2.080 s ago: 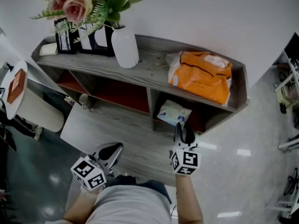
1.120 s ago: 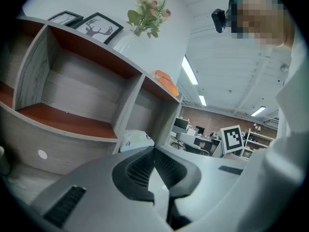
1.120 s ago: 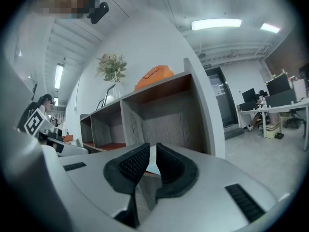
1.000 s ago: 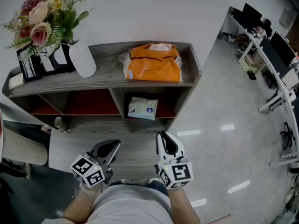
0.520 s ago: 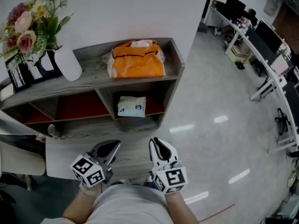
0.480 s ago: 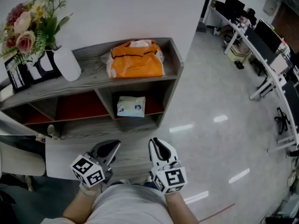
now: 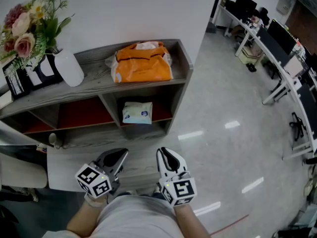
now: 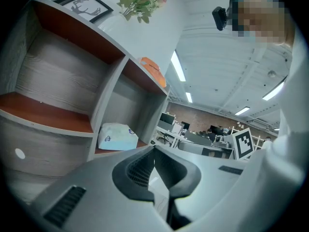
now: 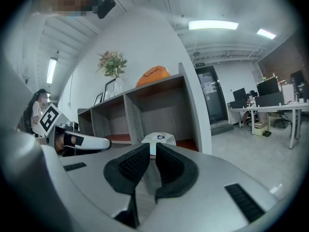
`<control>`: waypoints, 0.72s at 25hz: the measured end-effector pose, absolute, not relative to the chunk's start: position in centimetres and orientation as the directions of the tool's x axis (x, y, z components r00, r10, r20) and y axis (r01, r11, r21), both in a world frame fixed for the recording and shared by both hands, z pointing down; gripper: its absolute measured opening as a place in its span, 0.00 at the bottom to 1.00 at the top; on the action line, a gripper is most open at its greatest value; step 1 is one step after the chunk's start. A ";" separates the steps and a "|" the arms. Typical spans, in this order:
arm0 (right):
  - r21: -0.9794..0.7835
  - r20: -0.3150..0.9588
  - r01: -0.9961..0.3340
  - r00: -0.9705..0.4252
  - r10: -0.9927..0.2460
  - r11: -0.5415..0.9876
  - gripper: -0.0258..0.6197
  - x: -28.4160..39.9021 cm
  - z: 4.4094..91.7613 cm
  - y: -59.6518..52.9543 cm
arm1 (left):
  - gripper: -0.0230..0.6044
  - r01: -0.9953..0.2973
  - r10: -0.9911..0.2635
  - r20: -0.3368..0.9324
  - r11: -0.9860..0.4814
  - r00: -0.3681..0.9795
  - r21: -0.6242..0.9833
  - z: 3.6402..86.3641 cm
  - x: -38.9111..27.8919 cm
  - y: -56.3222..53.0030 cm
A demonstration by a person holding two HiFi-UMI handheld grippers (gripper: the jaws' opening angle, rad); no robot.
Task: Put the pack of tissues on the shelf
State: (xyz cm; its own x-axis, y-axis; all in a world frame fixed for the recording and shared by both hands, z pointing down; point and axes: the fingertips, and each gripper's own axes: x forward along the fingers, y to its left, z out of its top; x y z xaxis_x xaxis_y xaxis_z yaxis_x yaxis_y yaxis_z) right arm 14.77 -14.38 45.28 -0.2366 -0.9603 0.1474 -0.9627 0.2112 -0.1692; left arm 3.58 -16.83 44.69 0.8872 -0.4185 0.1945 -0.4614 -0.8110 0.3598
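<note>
The pack of tissues [image 7: 137, 112], pale blue and white, lies in the lower right compartment of the grey wooden shelf [image 7: 179, 53]. It also shows in the left gripper view as the pack [image 8: 117, 136] and in the right gripper view as the pack [image 9: 158, 139]. Both grippers are held low near the person's body, well back from the shelf. My left gripper [image 7: 115, 158] has its jaws shut and holds nothing [image 8: 154, 149]. My right gripper [image 7: 166, 158] is shut and holds nothing too [image 9: 152, 146].
An orange bag [image 7: 142, 62] lies on the shelf top, with a white vase [image 7: 68, 68] of flowers and picture frames [image 7: 29, 76] to its left. A low grey wooden board [image 7: 74, 155] lies in front of the shelf. Office desks [image 7: 277, 48] stand far right across glossy floor.
My right gripper has drawn back from the compartment towards the body, and the pack stays on the shelf. The head view has swung right. The left gripper has stayed put.
</note>
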 end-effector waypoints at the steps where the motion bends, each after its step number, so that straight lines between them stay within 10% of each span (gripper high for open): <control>1: -0.170 0.147 -0.963 -0.235 -0.961 0.210 0.11 14.8 45.3 -14.4 | 0.06 -0.462 -0.419 0.194 -0.810 0.887 0.360 44.7 3.5 -16.8; 18: -0.210 0.153 -0.954 -0.248 -0.956 0.214 0.11 14.0 46.0 -14.6 | 0.06 -0.476 -0.428 0.210 -0.803 0.879 0.359 45.2 2.6 -16.6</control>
State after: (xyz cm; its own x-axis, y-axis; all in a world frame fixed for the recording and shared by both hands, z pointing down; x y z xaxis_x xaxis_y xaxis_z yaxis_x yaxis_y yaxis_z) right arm 14.04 -14.55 46.02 -0.2481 -0.9565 0.1534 -0.9541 0.2139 -0.2098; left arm 2.57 -16.59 45.20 0.8791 -0.4277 0.2104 -0.4764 -0.8027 0.3587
